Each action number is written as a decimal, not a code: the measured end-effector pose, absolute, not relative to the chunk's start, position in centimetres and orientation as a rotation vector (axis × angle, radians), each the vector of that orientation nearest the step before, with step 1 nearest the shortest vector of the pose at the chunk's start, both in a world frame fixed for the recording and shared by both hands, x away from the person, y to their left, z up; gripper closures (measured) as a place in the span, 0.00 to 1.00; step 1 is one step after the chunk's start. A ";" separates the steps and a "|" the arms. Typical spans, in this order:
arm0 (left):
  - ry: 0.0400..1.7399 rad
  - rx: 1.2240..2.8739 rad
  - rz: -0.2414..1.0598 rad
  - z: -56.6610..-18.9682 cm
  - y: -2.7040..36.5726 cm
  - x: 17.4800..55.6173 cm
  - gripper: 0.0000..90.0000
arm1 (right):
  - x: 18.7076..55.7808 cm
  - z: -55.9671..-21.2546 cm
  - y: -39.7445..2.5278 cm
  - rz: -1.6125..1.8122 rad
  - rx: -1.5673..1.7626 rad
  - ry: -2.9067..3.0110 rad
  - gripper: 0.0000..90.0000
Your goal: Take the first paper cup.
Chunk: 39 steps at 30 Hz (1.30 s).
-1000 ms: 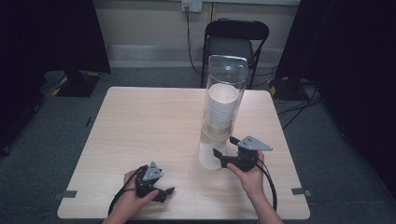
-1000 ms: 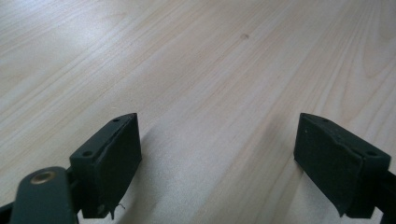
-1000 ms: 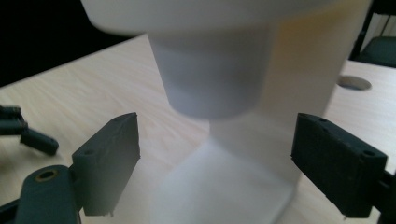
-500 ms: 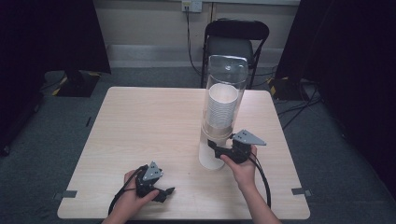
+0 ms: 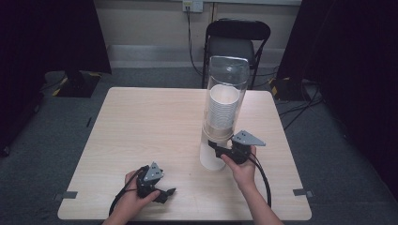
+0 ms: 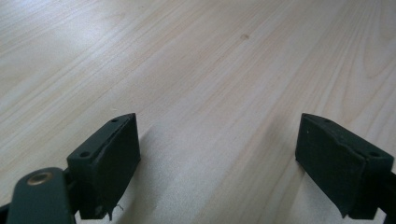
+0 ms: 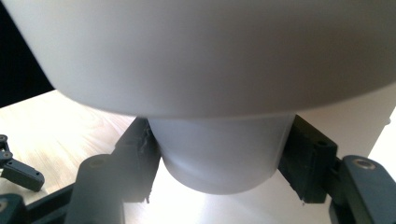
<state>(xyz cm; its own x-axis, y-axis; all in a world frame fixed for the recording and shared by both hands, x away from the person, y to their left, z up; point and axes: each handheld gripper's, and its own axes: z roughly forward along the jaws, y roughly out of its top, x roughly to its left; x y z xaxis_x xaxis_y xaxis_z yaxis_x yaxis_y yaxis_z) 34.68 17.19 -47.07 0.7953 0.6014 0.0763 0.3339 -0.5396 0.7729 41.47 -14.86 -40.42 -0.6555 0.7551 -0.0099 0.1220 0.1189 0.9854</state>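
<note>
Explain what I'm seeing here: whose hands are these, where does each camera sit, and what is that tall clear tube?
A person works at a wooden table, with a handheld two-jaw gripper in each hand. One picture looks down from above; the other two come from cameras riding on the grippers. The tall clear tube is a cup dispenser holding stacked white cups. The right gripper has a jaw on each side of the bottom cup poking out underneath. The left gripper rests open near the table's front edge, holding nothing.

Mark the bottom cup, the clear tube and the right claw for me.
bottom cup (image 7: 219,154), right gripper view, on its grey side wall below the dispenser collar.
clear tube (image 5: 228,75), high view, on its transparent wall above the cup stack.
right claw (image 5: 212,146), high view, at its tips beside the dispenser base.
</note>
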 end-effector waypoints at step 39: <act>0.688 2.176 0.417 -47.2 17.1 34.8 0.13 | 41.0 -44.8 -20.6 1.223 0.973 2.177 0.40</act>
